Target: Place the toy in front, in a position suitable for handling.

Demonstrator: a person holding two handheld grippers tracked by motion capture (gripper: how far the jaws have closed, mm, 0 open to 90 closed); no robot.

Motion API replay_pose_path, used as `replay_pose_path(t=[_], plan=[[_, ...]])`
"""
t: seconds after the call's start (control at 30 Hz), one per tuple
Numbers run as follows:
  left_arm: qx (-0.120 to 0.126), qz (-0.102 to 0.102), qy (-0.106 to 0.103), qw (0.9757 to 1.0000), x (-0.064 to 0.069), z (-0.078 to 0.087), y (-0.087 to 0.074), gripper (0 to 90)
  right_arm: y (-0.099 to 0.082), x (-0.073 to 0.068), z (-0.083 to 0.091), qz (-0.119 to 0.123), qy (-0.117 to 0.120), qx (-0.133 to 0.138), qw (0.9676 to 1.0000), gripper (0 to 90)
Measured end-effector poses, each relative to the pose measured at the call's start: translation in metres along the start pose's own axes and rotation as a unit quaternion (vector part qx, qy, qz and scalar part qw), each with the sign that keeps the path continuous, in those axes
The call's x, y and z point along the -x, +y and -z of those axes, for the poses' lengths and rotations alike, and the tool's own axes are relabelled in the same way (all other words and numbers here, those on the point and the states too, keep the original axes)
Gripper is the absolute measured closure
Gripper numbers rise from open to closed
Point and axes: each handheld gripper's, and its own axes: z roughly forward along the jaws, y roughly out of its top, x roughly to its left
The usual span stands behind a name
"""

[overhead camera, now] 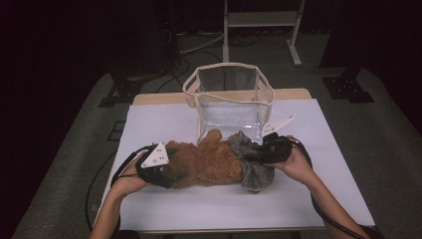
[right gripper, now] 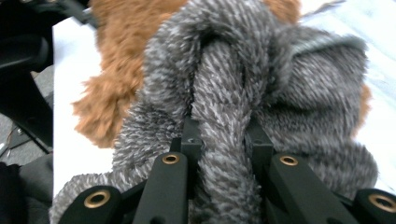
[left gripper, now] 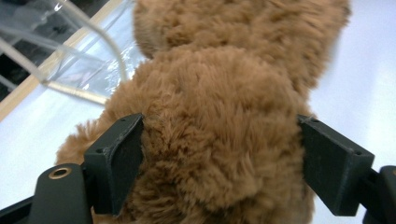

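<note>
Two hand-held grippers bury jaws in plush toy (overhead camera: 209,162); face hidden.

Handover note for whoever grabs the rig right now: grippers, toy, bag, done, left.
Left gripper: jaws astride the brown end of the plush toy; in the left gripper view the pads sit at the fur on both sides, and a firm pinch can't be confirmed.
Right gripper: shut on a fold of the toy's grey scarf.
Toy lies on its side on the white table, just in front of the clear bag, which stands upright and open.
Done: both ends of the toy engaged.
Left: probably lift it into the bag; it's still on the table, nothing bagged yet.
</note>
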Motion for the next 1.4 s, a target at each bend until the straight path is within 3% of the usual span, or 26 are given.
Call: replay_pose_path(t=[0.23,0.37,0.5,0.67,0.87,1.0,1.13,1.23,1.27,1.33,1.4], plan=[[-0.013,0.022,0.007,0.9997,-0.020,-0.010,0.001,21.5,0.012,-0.020,-0.001,0.018,0.035,0.014,0.9991,74.7],[-0.015,0.024,-0.005,0.9996,-0.026,-0.013,0.009,20.2,0.019,-0.027,-0.001,0.038,0.016,0.010,0.9991,74.6],[0.005,-0.013,-0.013,0.9998,-0.013,-0.007,0.027,20.0,0.010,-0.009,0.007,0.005,0.006,0.022,0.9997,74.3],[0.005,-0.071,-0.032,0.9970,0.013,-0.015,0.053,15.1,0.001,-0.002,0.014,-0.008,0.002,0.032,0.9995,74.0],[0.012,-0.103,-0.066,0.9924,0.033,-0.036,0.070,11.8,-0.009,0.000,0.025,-0.015,0.007,0.041,0.9990,73.8],[0.003,-0.102,-0.063,0.9928,0.035,-0.055,0.076,8.7,-0.015,-0.002,0.025,-0.016,0.015,0.040,0.9990,73.8],[-0.016,-0.121,-0.044,0.9916,0.039,-0.071,0.080,3.8,-0.016,-0.003,0.009,-0.017,0.026,0.026,0.9992,73.8],[-0.032,-0.154,-0.027,0.9872,0.046,-0.077,0.083,12.3,-0.012,-0.005,-0.004,-0.012,0.038,0.021,0.9990,74.0],[-0.034,-0.153,-0.021,0.9874,0.046,-0.076,0.085,26.3,-0.010,-0.006,-0.007,-0.013,0.040,0.025,0.9988,74.5],[-0.021,-0.141,-0.027,0.9895,0.043,-0.071,0.088,31.3,-0.010,-0.005,-0.005,-0.015,0.043,0.032,0.9985,74.8],[-0.011,-0.136,-0.033,0.9901,0.042,-0.068,0.091,35.7,-0.008,-0.004,0.000,-0.020,0.054,0.043,0.9974,74.9]])
